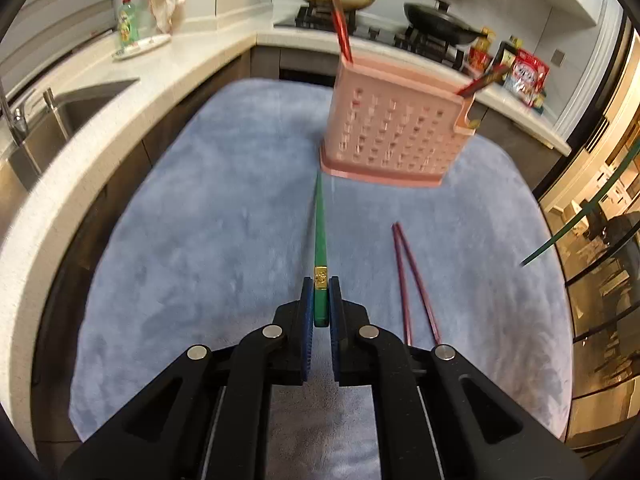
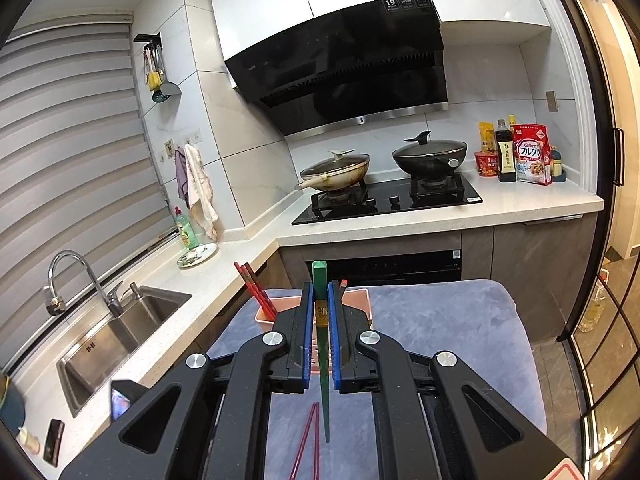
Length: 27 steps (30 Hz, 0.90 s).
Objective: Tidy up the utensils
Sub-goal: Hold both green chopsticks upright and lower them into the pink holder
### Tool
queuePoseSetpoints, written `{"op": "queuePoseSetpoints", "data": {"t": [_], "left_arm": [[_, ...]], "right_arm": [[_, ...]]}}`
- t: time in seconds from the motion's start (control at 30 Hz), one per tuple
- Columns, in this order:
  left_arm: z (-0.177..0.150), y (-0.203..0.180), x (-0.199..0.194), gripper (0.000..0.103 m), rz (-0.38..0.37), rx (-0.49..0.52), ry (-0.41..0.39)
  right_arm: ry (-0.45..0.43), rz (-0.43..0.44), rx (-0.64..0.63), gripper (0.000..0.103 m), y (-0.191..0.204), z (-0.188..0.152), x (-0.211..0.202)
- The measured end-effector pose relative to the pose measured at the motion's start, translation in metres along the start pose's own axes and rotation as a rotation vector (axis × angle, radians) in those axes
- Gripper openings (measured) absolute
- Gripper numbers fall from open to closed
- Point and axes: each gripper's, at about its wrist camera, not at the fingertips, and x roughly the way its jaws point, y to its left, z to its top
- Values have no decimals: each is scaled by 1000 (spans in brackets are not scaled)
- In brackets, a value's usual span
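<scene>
My left gripper (image 1: 321, 292) is shut on a green chopstick (image 1: 319, 232) near its thick end; its tip points toward the pink perforated utensil holder (image 1: 396, 132) standing on the blue mat (image 1: 200, 240). My right gripper (image 2: 320, 300) is shut on a second green chopstick (image 2: 322, 368), held upright with its thin tip hanging down; that chopstick also shows at the right edge of the left wrist view (image 1: 576, 220). Red chopsticks (image 1: 340, 20) stand in the holder. A dark red pair (image 1: 412, 280) lies on the mat, also seen in the right wrist view (image 2: 308, 440).
The white counter (image 1: 100, 128) wraps around the mat, with a sink (image 2: 116, 340) and tap (image 2: 80, 276) on the left. Two lidded pans (image 2: 336, 168) sit on the stove (image 2: 388, 200). Bottles and a cereal bag (image 2: 530, 154) stand at the right. Glass doors (image 1: 600, 260) are to the right.
</scene>
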Motion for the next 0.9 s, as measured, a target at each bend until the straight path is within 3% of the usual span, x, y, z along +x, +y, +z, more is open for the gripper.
{"op": "queuePoseSetpoints", "data": {"t": [0.4, 0.9], "left_arm": [[80, -4, -75, 7, 14, 16, -217], [199, -43, -129, 7, -22, 48, -454]], "right_arm": [[11, 48, 15, 7, 8, 9, 16], [-68, 76, 45, 7, 16, 75, 80]]}}
